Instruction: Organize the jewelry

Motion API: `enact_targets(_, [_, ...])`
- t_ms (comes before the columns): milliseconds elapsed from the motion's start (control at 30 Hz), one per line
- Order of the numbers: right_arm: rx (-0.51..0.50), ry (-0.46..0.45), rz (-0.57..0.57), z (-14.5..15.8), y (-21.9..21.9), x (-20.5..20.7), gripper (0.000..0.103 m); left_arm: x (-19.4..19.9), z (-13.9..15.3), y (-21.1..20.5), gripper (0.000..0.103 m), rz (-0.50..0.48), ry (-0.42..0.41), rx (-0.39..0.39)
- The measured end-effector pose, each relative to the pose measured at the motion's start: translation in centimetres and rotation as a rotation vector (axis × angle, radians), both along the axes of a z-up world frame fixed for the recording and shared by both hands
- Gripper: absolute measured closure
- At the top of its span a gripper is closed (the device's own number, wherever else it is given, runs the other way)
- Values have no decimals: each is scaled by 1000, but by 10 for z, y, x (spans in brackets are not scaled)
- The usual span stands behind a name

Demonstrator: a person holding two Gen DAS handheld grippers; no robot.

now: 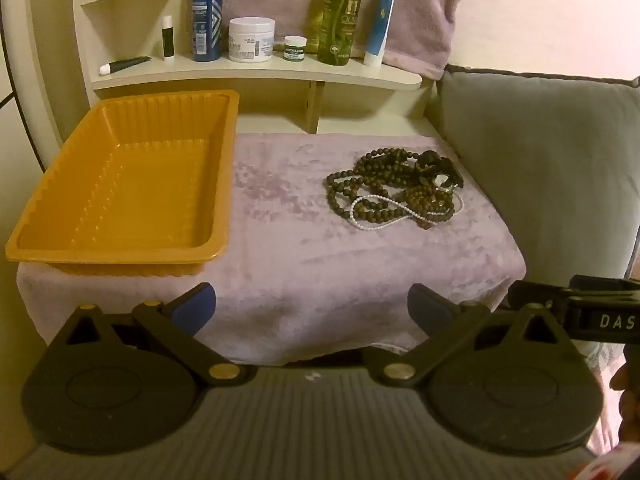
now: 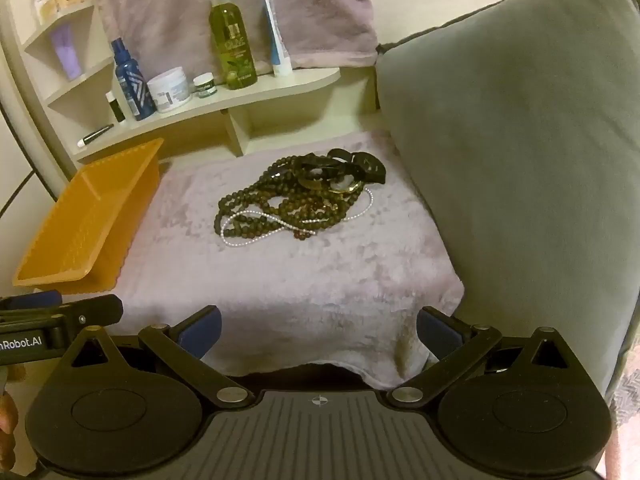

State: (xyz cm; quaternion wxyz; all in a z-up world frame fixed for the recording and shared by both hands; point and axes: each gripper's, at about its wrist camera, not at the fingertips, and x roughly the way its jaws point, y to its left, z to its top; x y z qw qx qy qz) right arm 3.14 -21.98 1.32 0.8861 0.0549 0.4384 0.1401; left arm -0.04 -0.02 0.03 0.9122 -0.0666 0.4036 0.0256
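Both the left hand-held gripper (image 1: 311,304) and the right hand-held gripper (image 2: 318,330) are being held with fingers spread wide apart, nothing between them, short of the tabletop (image 1: 280,280) draped in a lilac cloth. A tangled jewelry pile (image 2: 298,200) of dark beads and a white pearl strand (image 2: 256,228) is being seen at 12 o'clock in the right view. An orange tray (image 1: 124,184) is being seen at 10 o'clock in the left view, well apart from the pile.

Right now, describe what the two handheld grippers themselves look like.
Both match: the left gripper and right gripper have black linkage arms with brass or silver pivot pins, round black discs on a ribbed grey body, and blue-padded jaws. The right one's body carries a small crosshair mark. White lettering runs along each gripper's side. No cables or sleeves are visible.
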Motion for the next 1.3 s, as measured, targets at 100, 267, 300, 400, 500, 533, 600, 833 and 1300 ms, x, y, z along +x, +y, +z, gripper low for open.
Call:
enact_targets(100, [0,6,1,-1,-1,0,0,2,-1,2,3,0,11,-11])
enact_targets(267, [-2,0,0,-1,0,1,0,1,-2,-5,3,-5,4,-1])
enact_targets(300, [-4,0,0,1,0,1,0,1,-2,-6,4,-5,2,1])
enact_targets(400, [-12,-8,0,3,4,2,0,-1,0,-2,4,-2,-5,-12])
enact_targets(500, [0,-13,-2,2,1,1,0,0,-1,-2,4,2,-8,-11])
enact_targets(533, [1,-14,-2,1,1,0,0,0,-1,-3,4,2,-9,-12])
enact_targets(600, [2,-13,-2,1,1,0,0,-1,-1,-2,5,2,-12,-14])
enact_targets(833, [0,-14,-2,2,2,-1,0,-1,1,-1,6,1,-14,-22])
enact_targets(1300, [1,-17,0,2,3,-2,0,-2,1,-1,6,-2,-16,-25])
